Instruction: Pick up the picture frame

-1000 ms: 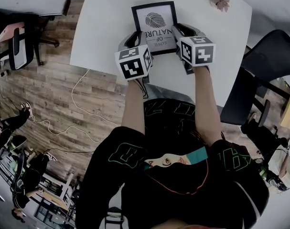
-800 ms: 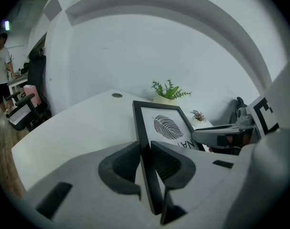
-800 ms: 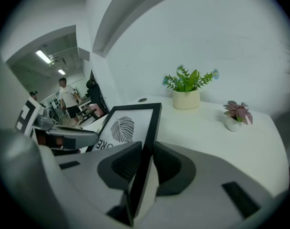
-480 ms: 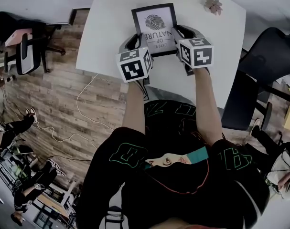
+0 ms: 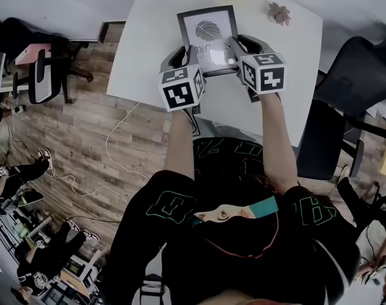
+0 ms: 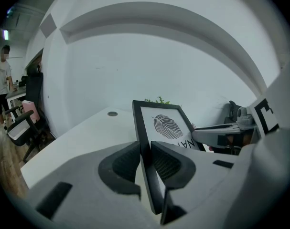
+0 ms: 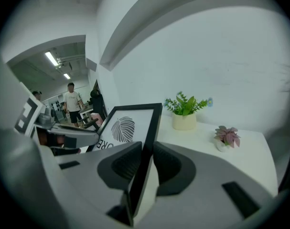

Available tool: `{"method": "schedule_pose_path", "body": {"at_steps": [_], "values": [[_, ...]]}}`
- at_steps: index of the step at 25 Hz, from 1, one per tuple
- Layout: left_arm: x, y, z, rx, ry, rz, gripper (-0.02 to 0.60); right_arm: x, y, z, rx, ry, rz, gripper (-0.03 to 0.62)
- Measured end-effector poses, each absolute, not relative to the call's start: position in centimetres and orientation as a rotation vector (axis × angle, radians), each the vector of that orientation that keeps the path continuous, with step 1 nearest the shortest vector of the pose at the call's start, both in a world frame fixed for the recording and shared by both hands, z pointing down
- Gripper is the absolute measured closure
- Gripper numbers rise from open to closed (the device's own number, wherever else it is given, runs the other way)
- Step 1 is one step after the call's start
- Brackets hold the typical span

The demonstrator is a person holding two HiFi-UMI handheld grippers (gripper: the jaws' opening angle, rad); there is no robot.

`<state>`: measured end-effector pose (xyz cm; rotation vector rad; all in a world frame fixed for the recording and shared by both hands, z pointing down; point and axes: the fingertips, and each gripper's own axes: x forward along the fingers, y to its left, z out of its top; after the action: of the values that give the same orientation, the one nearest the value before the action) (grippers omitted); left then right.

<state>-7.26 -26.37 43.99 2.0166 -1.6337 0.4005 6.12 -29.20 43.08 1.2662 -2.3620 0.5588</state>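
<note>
Raising the picture frame (image 5: 207, 30) at upper centre well means moving both sides evenly. The left tool (image 5: 180, 57) and right tool (image 5: 238, 45) each clamp a side edge, and an uneven lift could twist it above the white surface (image 5: 145, 49).

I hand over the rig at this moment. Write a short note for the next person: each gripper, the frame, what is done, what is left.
Left gripper: shut on the left edge of the frame.
Right gripper: shut on its right edge.
Frame: held between both over the table, print up. It looks raised, but full clearance is hard to confirm.
Potted plant and small succulent stand behind it, apart from it.
Done: both grips taken.
Left: probably lift clear, level, with both grips firm.
</note>
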Motion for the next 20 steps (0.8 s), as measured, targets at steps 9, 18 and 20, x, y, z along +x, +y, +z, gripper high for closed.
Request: {"method": "schedule_pose_path", "body": {"at_steps": [9,18,20], "values": [[-7.0,-25.4,41.0,2.063,-1.672,0.369,0.503,6.3,-28.4,40.2,1.28,-2.418,0.497,0.511],[-5.9,-26.1,37.8,2.139,-1.697,0.341,0.502,7.5,-28.7,36.8,1.319,-2.47,0.405,0.51],[-5.5,-26.3,37.0,2.156,-1.701,0.33,0.502,7.8,-28.8,36.0,1.334,-2.479,0.383,0.51]]}}
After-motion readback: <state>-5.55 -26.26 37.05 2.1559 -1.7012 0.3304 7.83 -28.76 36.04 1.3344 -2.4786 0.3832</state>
